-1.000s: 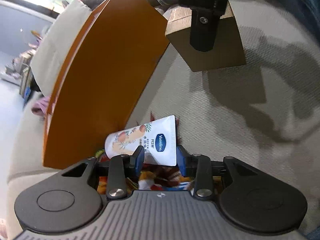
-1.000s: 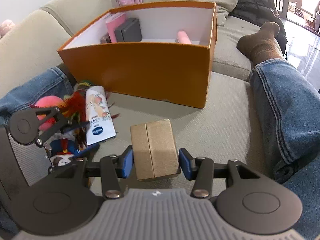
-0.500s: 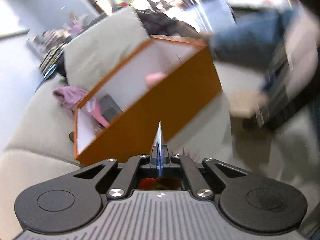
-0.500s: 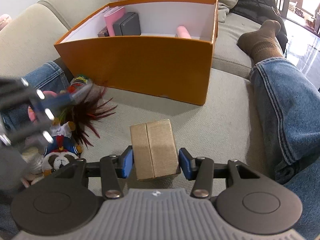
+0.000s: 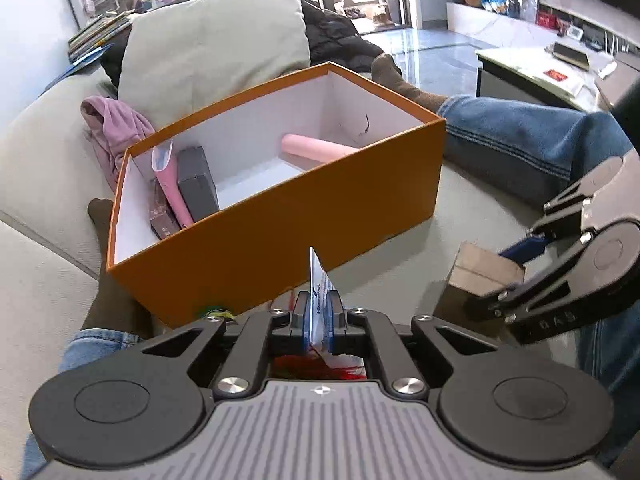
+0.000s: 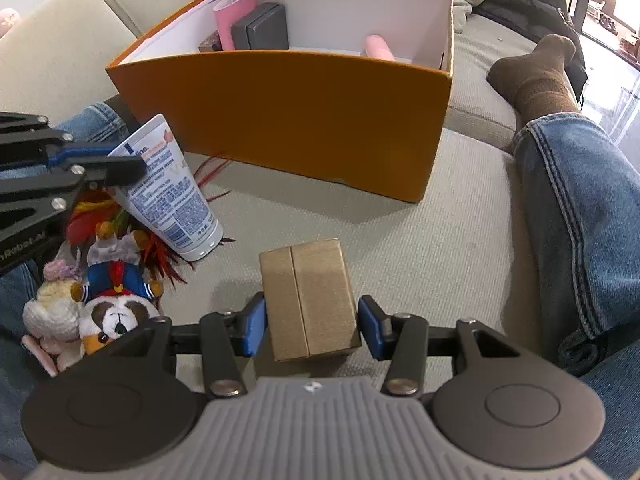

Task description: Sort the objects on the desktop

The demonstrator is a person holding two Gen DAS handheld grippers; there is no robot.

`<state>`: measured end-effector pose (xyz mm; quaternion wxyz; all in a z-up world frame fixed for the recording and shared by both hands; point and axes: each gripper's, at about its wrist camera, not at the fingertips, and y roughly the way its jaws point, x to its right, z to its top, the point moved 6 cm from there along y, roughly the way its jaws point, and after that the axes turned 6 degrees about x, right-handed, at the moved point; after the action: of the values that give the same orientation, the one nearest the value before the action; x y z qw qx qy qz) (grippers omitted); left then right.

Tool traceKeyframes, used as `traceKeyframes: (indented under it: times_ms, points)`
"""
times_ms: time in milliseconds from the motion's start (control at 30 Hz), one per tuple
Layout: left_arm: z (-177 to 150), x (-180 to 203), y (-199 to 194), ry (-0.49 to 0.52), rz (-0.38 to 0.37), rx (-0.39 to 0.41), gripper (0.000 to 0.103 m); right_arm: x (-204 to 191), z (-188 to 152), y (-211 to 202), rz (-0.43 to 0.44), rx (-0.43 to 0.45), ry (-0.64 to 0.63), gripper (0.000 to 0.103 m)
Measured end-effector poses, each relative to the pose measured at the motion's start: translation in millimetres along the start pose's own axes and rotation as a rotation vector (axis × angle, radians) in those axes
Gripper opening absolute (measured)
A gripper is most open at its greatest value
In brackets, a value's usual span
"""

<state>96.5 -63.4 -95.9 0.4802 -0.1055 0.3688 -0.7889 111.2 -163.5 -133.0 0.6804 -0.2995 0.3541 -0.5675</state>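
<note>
A white Vaseline tube hangs cap-down over the sofa, clear of the seat. My left gripper is clamped on its flat crimped end, seen edge-on, and its jaws are opening slightly. The open orange box stands just beyond it, holding a pink tube, a grey case and a pink handled item. My right gripper holds a small brown cardboard box between its blue pads, in front of the orange box. Both the right gripper and the cardboard box show in the left wrist view.
Plush toys and red feathers lie on the seat at the left. A person's jeans leg and brown sock lie along the right. A cushion and pink cloth sit behind the box.
My left gripper closed on the tube's end, lifted it off the seat and rolled, so the tube now shows edge-on. The right gripper and cardboard box stayed put.
</note>
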Motion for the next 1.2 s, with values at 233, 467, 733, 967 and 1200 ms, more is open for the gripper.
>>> traceKeyframes:
  times_ms: [233, 467, 733, 967, 1200]
  points:
    - [-2.2, -1.7, 10.0, -0.044, -0.034, -0.009, 0.007, -3.3, 2.3, -8.7, 0.006, 0.009, -0.019, 0.051]
    - [12.1, -13.0, -7.7, -0.140, -0.067, 0.017, 0.007, -3.1, 5.5, -20.5, 0.025, 0.014, -0.009, 0.048]
    - [78.2, -44.3, -66.9, -0.210, -0.144, 0.193, 0.007, -7.9, 77.5, -94.0, 0.197, 0.210, 0.012, 0.048]
    - [131.4, -90.8, -48.2, -0.248, -0.070, 0.258, 0.007, 9.7, 160.8, -70.3, 0.163, 0.257, 0.101, 0.048]
    - [137.0, -131.7, 18.9, -0.299, -0.029, 0.162, 0.007, 20.1, 211.1, 34.6, 0.107, 0.127, 0.274, 0.048]
